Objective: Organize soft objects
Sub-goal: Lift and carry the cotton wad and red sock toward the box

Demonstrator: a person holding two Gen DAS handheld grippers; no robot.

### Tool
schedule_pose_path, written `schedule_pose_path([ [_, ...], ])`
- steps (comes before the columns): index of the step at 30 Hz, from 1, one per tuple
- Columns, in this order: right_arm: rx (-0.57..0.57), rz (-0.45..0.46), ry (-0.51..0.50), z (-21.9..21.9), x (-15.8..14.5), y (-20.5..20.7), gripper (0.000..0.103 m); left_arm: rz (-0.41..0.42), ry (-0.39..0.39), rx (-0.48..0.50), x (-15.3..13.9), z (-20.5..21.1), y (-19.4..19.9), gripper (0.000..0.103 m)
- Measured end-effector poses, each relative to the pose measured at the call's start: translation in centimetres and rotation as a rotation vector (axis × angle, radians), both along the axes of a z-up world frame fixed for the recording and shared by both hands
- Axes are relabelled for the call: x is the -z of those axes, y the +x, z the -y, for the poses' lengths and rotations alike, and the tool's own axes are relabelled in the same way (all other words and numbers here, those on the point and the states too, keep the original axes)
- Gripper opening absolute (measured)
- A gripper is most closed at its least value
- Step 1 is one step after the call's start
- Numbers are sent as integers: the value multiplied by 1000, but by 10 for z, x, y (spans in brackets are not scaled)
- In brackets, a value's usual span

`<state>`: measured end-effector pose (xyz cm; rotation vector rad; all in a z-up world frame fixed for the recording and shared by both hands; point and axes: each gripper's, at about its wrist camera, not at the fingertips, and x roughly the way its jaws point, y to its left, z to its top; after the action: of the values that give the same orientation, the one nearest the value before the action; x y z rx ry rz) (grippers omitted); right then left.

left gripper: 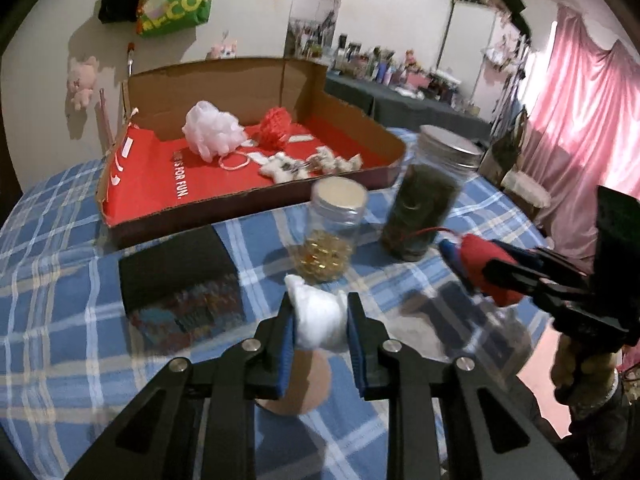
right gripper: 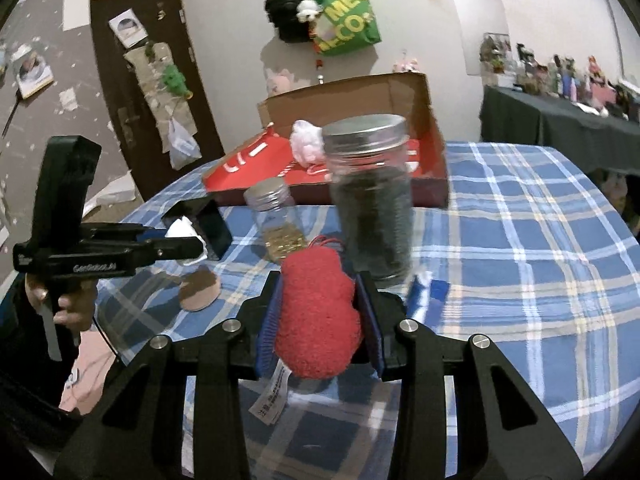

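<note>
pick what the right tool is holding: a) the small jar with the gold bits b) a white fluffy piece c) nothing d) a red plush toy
d: in the right wrist view, the right tool has its blue pads pressed on either side of a red plush toy with a tag hanging under it; the white fluffy piece is in the left tool.

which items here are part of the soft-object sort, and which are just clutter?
In play:
- white soft piece, in left claw
- red plush, in right claw
- cardboard box with white mesh pouf, red pouf

Lying about:
- small jar
- tall dark jar
- black case
- brown disc
</note>
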<state>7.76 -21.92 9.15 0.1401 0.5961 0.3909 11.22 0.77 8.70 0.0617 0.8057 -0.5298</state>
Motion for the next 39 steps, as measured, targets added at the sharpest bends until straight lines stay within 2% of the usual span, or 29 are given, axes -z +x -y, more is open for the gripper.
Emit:
schedule_pose_path([
  [6,34,-58,58,26,2,8,35,-96,59,11,-4,6,37,25],
  [13,63,-103,118,53,2,18,35,-127,129,12,-11,12,62,25],
  [20,85,-128,155,70,1,31,35,-155,154,0,-14,8,82,25],
  [30,117,-156,130,91,-6,54,35,-173,211,1,-17,5,105,25],
  [39,108,-135,71,97,-30,86,35,-189,222,8,-13,5,128,25],
])
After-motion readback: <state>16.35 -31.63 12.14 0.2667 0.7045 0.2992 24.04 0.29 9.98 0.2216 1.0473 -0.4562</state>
